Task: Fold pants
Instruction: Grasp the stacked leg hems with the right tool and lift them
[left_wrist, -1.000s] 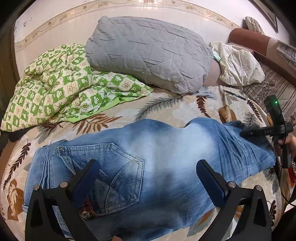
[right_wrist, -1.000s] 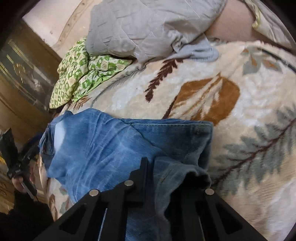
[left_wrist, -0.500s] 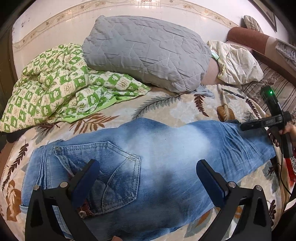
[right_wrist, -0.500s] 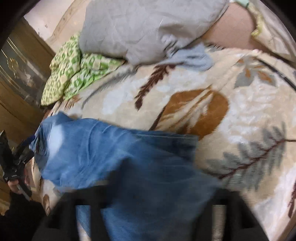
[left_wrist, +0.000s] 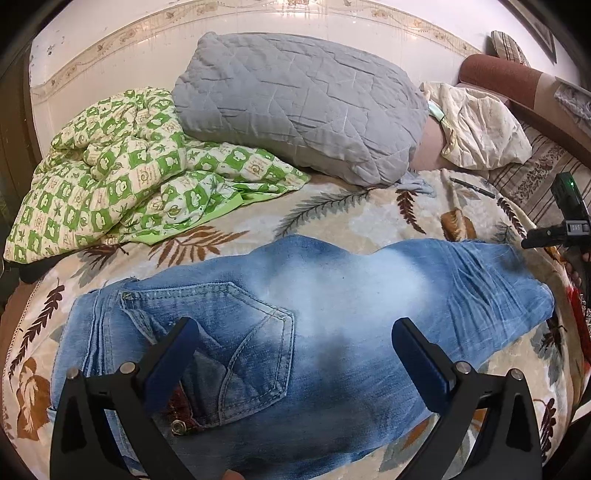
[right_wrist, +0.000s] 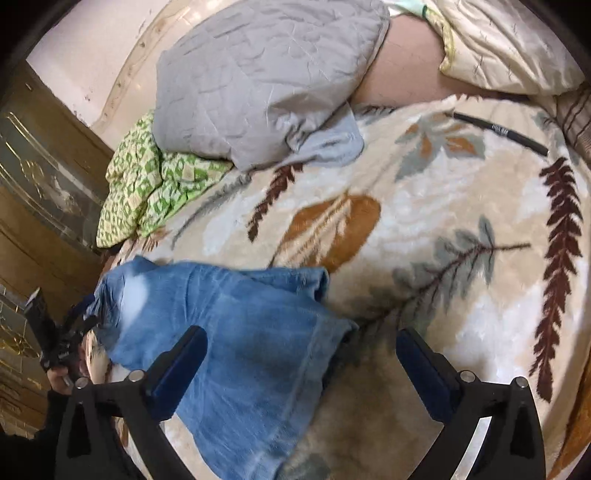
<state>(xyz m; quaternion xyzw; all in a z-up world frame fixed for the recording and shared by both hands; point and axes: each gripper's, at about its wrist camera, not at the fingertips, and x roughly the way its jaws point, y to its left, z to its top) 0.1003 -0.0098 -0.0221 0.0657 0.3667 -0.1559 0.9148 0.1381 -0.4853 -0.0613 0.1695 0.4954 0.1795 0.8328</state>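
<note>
Light-blue jeans (left_wrist: 332, 314) lie folded lengthwise across the leaf-print bedspread (left_wrist: 351, 210), back pocket on the left, leg ends on the right. My left gripper (left_wrist: 293, 326) hovers open over the seat and thigh, with nothing between its pads. In the right wrist view the leg end of the jeans (right_wrist: 229, 332) rests loose on the bed. My right gripper (right_wrist: 302, 334) is above it, jaws opening wide, pads clear of the cloth. That right gripper (left_wrist: 569, 225) also shows at the left wrist view's right edge, beside the hems.
A grey quilted pillow (left_wrist: 295, 103) and a green checked blanket (left_wrist: 122, 177) lie at the head of the bed. A cream pillow (left_wrist: 480, 125) and a black pen (left_wrist: 472, 186) sit at the far right. A wooden cabinet (right_wrist: 37, 184) stands beside the bed.
My right gripper went from shut on the jeans' leg end to wide open and drew back a little; the leg end now lies flat. The left gripper stayed where it was.
</note>
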